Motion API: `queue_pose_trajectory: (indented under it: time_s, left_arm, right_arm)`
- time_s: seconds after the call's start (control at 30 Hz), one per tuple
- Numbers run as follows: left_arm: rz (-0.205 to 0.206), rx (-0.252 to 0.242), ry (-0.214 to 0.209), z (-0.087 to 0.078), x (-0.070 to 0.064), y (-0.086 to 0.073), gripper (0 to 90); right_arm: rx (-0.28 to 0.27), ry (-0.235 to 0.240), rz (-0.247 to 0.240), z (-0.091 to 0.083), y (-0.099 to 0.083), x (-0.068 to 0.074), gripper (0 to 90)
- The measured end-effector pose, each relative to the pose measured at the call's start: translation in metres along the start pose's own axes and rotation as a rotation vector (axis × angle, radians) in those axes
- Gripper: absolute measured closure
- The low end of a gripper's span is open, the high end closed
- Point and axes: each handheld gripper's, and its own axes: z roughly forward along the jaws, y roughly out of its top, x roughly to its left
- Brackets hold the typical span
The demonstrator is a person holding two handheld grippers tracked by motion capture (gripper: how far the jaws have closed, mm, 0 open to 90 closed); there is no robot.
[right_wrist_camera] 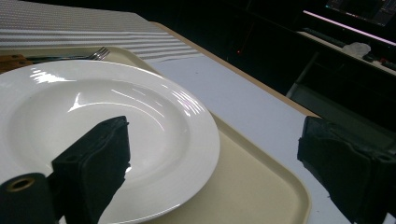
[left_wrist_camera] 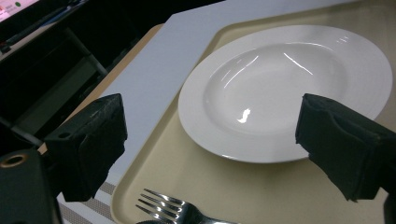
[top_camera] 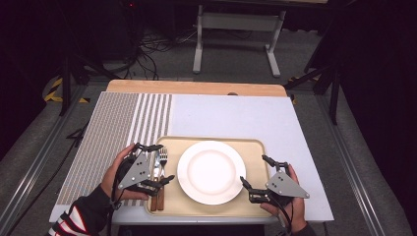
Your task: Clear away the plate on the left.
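Both grippers hovering open at a plated tray

The white plate [top_camera: 211, 172] is sitting mid-tray [top_camera: 255, 147]; left gripper [top_camera: 156, 163] is spreading its jaws over the fork [top_camera: 163, 158], right gripper [top_camera: 254, 173] gaping empty beside the plate's rim

no readable text, labels, brands or numbers anywhere

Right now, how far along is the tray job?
Done: white plate sits centred on the tan tray; fork and a wooden-handled utensil lie at its left.
In hand: nothing. Left hand-held gripper hovers open over the cutlery, right hand-held gripper open beside the plate.
Left: any grasp.
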Motion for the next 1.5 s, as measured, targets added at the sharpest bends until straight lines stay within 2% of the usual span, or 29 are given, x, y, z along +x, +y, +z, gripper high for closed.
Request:
queue_pose_trajectory:
  time_s: [0.3,0.53,0.63,0.83,1.0,1.2,1.5]
  left_arm:
    - [-0.027,0.000,0.025,-0.010,0.004,-0.008,9.0]
    - [-0.038,-0.002,0.031,-0.014,0.007,-0.012,8.1]
    - [-0.046,-0.010,0.020,-0.018,0.007,-0.013,9.0]
    - [-0.044,0.000,0.046,-0.022,0.008,-0.018,8.3]
    - [-0.052,-0.002,0.046,-0.030,0.013,-0.024,8.0]
    - [-0.076,-0.006,0.078,-0.043,0.019,-0.031,8.2]
    - [-0.091,0.010,0.092,-0.054,0.018,-0.038,7.8]
  right_arm:
    - [0.003,-0.008,0.001,-0.001,-0.001,-0.001,9.8]
    - [0.007,-0.010,-0.010,-0.001,0.000,0.000,9.8]
    - [0.009,-0.015,-0.011,-0.001,-0.001,0.000,9.8]
    - [0.010,-0.027,-0.014,-0.003,-0.001,-0.002,9.9]
    - [0.013,-0.034,-0.016,-0.003,-0.002,-0.002,9.9]
    - [0.010,-0.041,-0.009,-0.004,-0.002,-0.004,9.9]
    - [0.013,-0.038,-0.004,-0.004,-0.002,-0.005,9.8]
